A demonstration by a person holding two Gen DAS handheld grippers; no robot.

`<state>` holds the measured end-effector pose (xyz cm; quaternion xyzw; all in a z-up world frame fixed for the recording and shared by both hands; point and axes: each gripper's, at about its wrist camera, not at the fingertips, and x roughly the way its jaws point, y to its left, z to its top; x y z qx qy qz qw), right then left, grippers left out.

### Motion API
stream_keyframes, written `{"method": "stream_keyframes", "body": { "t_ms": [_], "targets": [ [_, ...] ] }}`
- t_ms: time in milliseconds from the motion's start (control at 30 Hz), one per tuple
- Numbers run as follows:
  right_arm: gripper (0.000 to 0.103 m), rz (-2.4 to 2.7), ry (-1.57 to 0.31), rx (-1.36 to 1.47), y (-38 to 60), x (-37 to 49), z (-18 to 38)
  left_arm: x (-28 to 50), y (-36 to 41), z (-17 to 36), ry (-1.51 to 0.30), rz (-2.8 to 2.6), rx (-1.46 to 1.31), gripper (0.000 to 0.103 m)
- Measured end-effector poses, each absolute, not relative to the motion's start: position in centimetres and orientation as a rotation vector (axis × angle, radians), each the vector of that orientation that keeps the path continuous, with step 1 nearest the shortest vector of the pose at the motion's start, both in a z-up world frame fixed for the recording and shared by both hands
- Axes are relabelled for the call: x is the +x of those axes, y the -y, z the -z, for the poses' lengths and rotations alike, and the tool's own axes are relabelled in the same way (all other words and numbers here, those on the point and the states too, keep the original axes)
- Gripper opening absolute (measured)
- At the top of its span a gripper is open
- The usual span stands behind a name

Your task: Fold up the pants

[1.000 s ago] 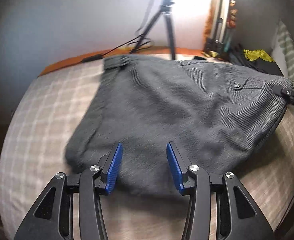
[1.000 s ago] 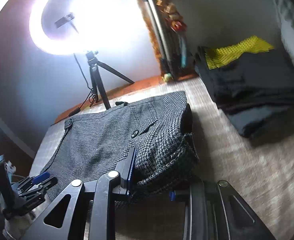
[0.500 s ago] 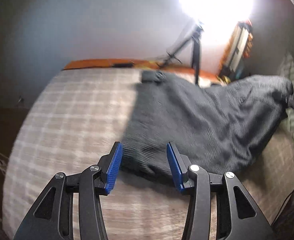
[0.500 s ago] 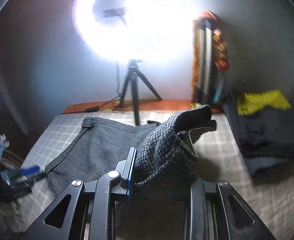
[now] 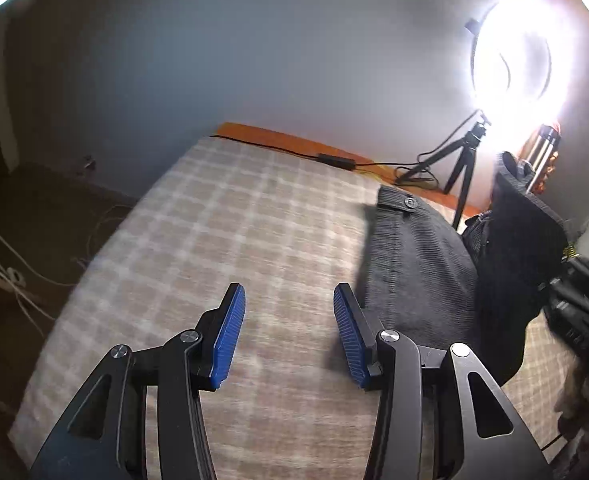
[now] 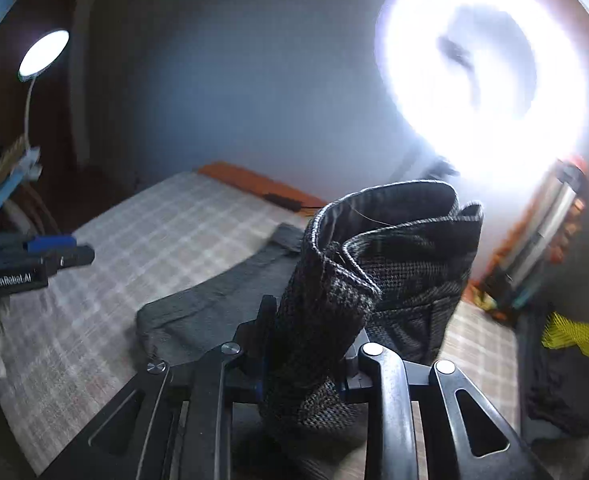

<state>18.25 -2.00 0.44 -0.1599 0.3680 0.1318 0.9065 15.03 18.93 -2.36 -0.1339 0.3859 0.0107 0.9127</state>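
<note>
One pair of grey pants (image 6: 334, 312) pinched in closing right claw (image 6: 306, 356), left claw (image 5: 286, 332) spread and empty over checked bed (image 5: 234, 240), one ring light (image 5: 526, 64) upper right.

Mounted one per gripper, angled down along the fingers: left wrist view close above the checked bed cover (image 5: 230, 216), right wrist view hard against the gathered pants (image 6: 334, 292); shared: cover, pants, ring light (image 5: 522, 52).

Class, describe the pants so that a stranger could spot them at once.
Find the checked bed cover. Near the ring light lie the dark grey woven pants, one end lifted in the right tool. Unlike the folded black clothes nearby, they show a waistband button.
</note>
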Motion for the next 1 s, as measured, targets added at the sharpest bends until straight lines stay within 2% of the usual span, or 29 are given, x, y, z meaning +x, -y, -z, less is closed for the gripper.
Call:
{"method": "stream_keyframes", "body": {
  "t_ms": [167, 300, 533, 567, 700, 800, 900, 1000],
  "targets": [
    [0.023, -0.347, -0.808, -0.423, -2.9, 18.6, 2.7, 14.6, -20.5, 2.6, -0.794, -0.045, -0.292, 0.045],
    [0.016, -0.388, -0.845, -0.48, -5.8, 18.8, 4.9, 14.4, -21.0, 2.5, -0.788, -0.056, -0.301, 0.045],
    [0.016, -0.431, -0.869, -0.448, -7.3, 19.5, 6.2, 14.6, -20.8, 2.2, -0.78, -0.06, -0.292, 0.045],
    [0.017, -0.446, -0.872, -0.421, -7.0, 19.6, 6.1, 14.6, -20.7, 2.1, -0.779, -0.059, -0.287, 0.045],
    [0.037, -0.575, -0.876, -0.181, -3.5, 20.1, 4.3, 14.5, -20.1, 1.8, -0.777, -0.049, -0.279, 0.045],
    [0.047, -0.589, -0.837, -0.001, 0.3, 19.9, 2.6, 14.5, -19.3, 1.6, -0.777, -0.027, -0.273, 0.045],
    [0.054, -0.55, -0.821, 0.15, 5.0, 19.7, 1.9, 14.7, -17.9, 1.5, -0.786, 0.024, -0.278, 0.045],
    [0.055, -0.468, -0.844, 0.241, 9.6, 19.3, 2.4, 14.9, -15.6, 1.5, -0.799, 0.079, -0.26, 0.047]
  ]
}}
